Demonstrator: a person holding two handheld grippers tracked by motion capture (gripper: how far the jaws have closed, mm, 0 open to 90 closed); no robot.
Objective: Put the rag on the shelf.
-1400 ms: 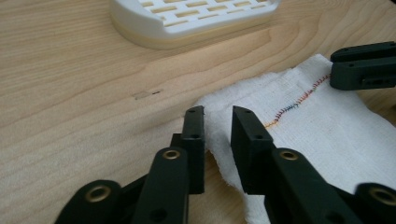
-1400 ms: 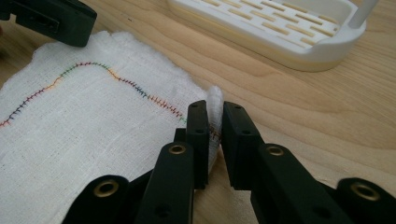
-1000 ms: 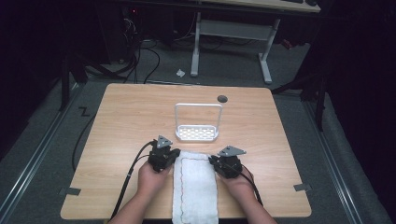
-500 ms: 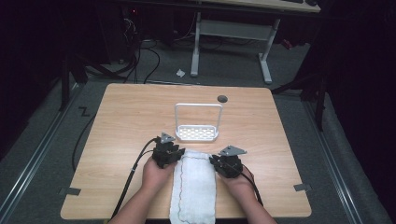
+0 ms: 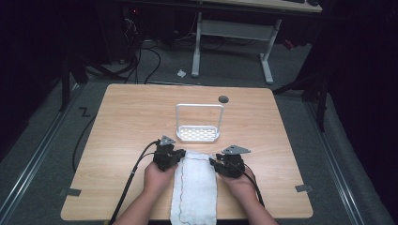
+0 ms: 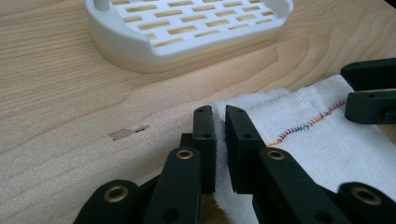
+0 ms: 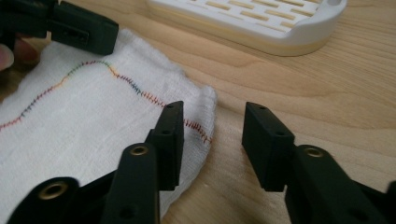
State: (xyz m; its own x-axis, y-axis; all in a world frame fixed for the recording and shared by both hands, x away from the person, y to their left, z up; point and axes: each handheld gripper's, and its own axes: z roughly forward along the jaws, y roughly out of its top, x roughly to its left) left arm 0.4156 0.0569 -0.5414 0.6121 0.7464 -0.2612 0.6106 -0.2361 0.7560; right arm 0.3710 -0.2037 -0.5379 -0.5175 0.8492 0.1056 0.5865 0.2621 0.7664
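Observation:
A white towel [image 5: 195, 187] with a coloured stitched hem lies lengthwise on the wooden table [image 5: 131, 122], its near end hanging over the front edge. My left gripper [image 5: 179, 155] is at the towel's far left corner. In the left gripper view its jaws [image 6: 219, 114] are pressed together on the towel [image 6: 317, 135] edge. My right gripper [image 5: 214, 163] is at the far right corner. Its jaws [image 7: 215, 116] stand open in the right gripper view, one resting on the towel [image 7: 79, 121], the other over bare wood.
A white slotted rack [image 5: 198, 133] with an upright hoop handle stands just beyond the towel, close to both grippers. A dark round grommet [image 5: 223, 99] sits behind it. Black cables trail off the table's front left. Bare wood spreads left and right.
Both hands stay at the towel's far corners. The left gripper shifted a little forward and back, and the towel's far edge barely moved.

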